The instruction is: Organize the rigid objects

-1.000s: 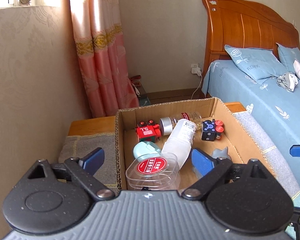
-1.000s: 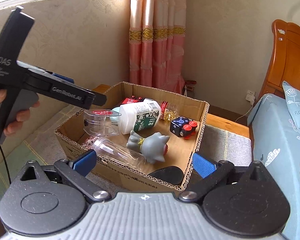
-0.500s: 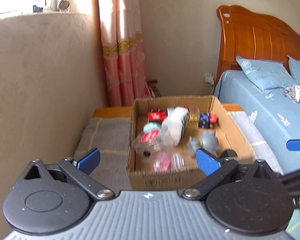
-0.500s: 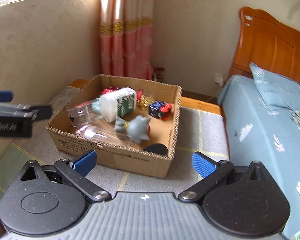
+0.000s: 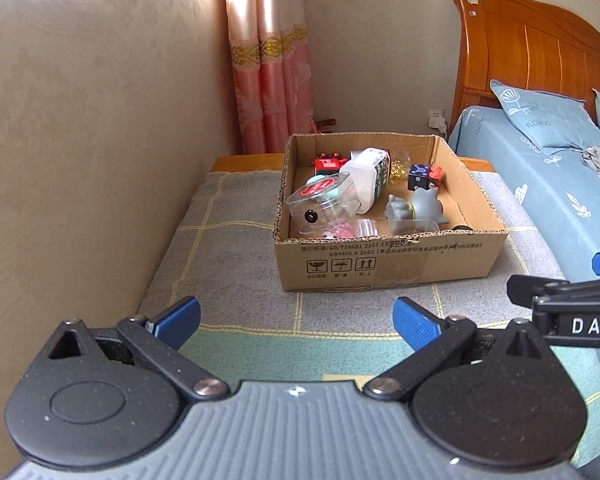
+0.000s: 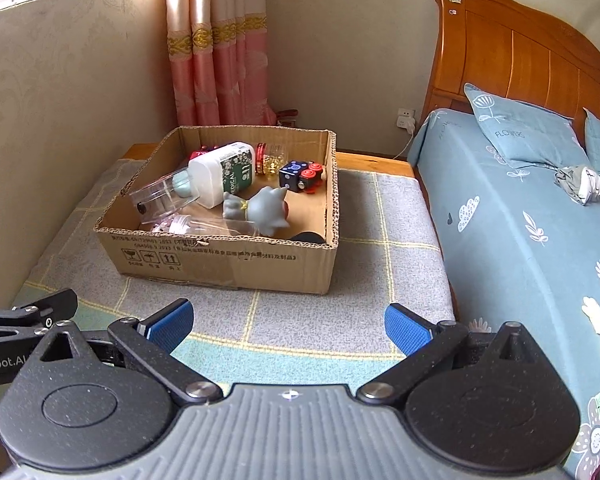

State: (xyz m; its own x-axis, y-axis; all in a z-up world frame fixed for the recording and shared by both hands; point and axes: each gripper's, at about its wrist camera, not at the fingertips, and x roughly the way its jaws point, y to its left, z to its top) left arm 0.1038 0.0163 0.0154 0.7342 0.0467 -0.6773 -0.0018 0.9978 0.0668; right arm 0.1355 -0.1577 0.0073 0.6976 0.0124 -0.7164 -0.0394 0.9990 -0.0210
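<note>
A cardboard box [image 5: 388, 260] [image 6: 228, 264] stands on a grey checked mat. Inside lie a white bottle [image 5: 364, 184] [image 6: 224, 174], a clear round container with a red lid [image 5: 320, 200], a grey toy figure [image 5: 418, 206] [image 6: 258, 210], a black and red cube toy [image 5: 424, 176] [image 6: 302, 176], a red toy [image 5: 330, 162] and a clear bottle [image 6: 216, 226]. My left gripper [image 5: 296, 318] is open and empty, well back from the box. My right gripper [image 6: 288, 322] is open and empty too, also back from the box.
A bed with blue sheets [image 6: 520, 208] and a wooden headboard [image 5: 532, 52] lies to the right. A beige wall [image 5: 80, 140] runs along the left. A pink curtain [image 5: 268, 60] hangs behind the box. The grey mat [image 6: 380, 208] surrounds the box.
Both grippers have pulled back and away from the box, which now looks smaller and farther off. Both stay open and empty.
</note>
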